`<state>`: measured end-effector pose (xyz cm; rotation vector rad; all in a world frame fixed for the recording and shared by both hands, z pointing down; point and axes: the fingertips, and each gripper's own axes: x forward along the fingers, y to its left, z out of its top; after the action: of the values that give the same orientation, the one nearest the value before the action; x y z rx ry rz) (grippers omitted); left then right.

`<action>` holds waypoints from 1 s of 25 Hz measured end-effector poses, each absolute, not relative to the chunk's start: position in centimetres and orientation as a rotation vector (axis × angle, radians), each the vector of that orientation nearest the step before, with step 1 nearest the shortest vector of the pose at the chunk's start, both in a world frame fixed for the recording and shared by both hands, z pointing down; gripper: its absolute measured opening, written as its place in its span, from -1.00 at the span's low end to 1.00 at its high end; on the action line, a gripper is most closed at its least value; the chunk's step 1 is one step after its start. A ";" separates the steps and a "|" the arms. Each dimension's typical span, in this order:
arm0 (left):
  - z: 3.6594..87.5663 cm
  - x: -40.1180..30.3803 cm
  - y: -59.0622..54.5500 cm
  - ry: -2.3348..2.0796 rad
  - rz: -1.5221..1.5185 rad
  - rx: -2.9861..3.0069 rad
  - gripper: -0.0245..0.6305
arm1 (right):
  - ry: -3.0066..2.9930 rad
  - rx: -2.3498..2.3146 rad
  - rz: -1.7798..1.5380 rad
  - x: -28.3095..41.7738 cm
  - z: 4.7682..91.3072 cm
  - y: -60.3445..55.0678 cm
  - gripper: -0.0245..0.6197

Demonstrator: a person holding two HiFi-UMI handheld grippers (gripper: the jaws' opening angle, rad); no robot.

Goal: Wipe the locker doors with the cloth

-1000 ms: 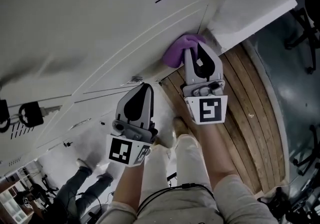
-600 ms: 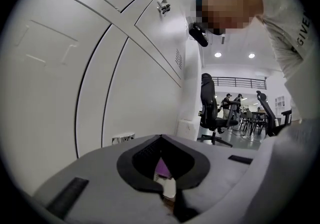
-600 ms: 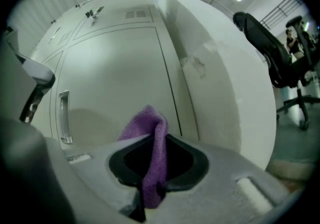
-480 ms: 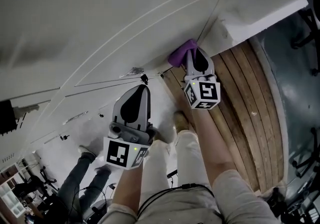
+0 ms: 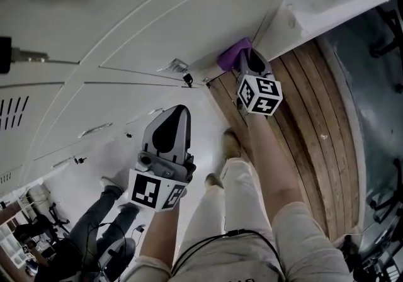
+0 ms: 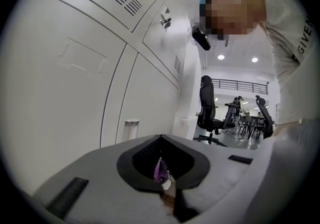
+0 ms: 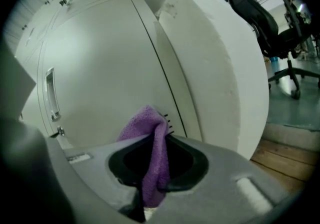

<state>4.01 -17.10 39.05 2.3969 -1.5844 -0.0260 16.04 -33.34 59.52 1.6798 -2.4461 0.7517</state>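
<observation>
Wooden floor point(image 5: 315, 104) beside a white pillar point(image 7: 215, 68); black office chair point(image 6: 206, 108) beyond — more chairs point(image 6: 262, 113) behind.

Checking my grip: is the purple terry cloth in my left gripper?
No, the right gripper holds the purple terry cloth between its jaws.

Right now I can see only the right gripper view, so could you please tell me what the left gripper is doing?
Observer: The left gripper is shut and held back from the locker doors, lower left of the right gripper in the head view. A purple sliver shows through the slit between its jaws. It looks like the far cloth seen through the gap, but I cannot be sure.
Operator: Thank you. Is anyone else nearby?
Observer: Yes. The head view shows another person standing off to the lower left, on the left gripper's side.
</observation>
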 end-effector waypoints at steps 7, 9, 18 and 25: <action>39.2 -1.0 -9.6 -1.696 0.032 2.352 -0.93 | -2.432 1.660 0.618 16.5 56.1 -28.2 -0.78; 39.1 -3.5 -7.0 -1.760 0.034 2.318 -0.93 | -2.472 1.615 0.558 15.8 54.0 -25.8 -0.78; 35.0 -12.5 4.6 -1.936 -0.046 2.207 -0.93 | -2.711 1.327 0.546 10.1 43.0 -11.2 -0.78; 30.6 -14.7 12.7 -2.017 -0.106 2.146 -0.93 | -2.868 1.117 0.559 6.8 33.7 -0.3 -0.78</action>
<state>-14.70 12.68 30.60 2.1461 -2.0166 -0.1060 6.84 -0.30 33.68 1.1170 -2.8676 0.5594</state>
